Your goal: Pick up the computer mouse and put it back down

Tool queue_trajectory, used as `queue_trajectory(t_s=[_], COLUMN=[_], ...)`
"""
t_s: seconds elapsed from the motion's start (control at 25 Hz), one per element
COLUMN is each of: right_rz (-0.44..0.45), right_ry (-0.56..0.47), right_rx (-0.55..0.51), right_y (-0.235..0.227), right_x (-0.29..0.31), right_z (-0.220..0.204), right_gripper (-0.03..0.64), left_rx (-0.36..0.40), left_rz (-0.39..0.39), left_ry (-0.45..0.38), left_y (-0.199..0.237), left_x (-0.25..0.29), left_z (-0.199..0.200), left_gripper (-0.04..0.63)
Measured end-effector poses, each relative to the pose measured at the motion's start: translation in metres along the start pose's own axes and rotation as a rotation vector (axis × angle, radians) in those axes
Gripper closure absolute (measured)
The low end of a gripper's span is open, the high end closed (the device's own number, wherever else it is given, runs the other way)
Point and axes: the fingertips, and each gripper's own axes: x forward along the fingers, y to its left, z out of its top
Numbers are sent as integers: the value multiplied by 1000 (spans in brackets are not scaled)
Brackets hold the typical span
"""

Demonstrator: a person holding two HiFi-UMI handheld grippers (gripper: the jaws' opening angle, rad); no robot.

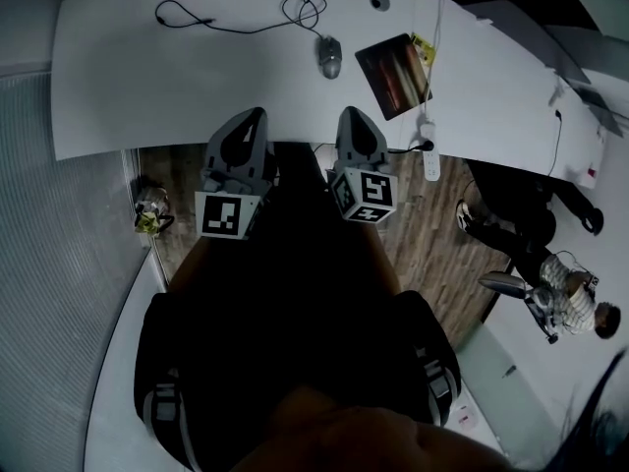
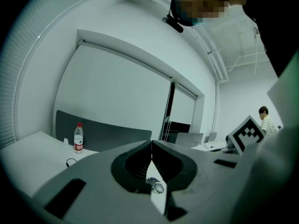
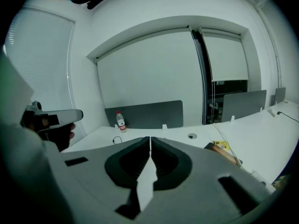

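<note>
The mouse point(image 1: 331, 57) lies on the white desk point(image 1: 197, 77), touched by neither tool. Its cable point(image 1: 246, 29) runs off toward 10 o'clock, looping once on the way. A dark pad point(image 1: 393, 75) lies just beside the mouse at 3 o'clock, set at a slant. A bottle point(image 2: 78, 137) stands at the desk's far edge, toward 11 o'clock. The left tool point(image 1: 257, 116) and right tool point(image 1: 351, 114) hang side by side at the desk's near edge, at 6 o'clock of the mouse and well apart from it. Each tool's jaws meet at the tips, with nothing between them.
</note>
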Motion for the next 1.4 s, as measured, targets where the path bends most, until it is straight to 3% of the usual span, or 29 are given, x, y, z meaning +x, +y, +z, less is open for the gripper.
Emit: queue_trajectory(t_s=[0.12,0.56,1.0,1.4], right_rz=[6,69,119,40], right_ry=[20,160,405,606], right_rx=[0,14,-38,-25], right_y=[-9,-41,-80,-97], right_x=[20,98,185,225], right_z=[0,-17,-92,-163], right_gripper=[612,470,357,322], left_rx=[1,14,38,32], left_rz=[5,52,100,57], left_ry=[3,39,85,131], left_y=[5,10,3,14], left_x=[16,93,168,198], left_z=[1,2,-15,-30], left_gripper=[591,591,591,591])
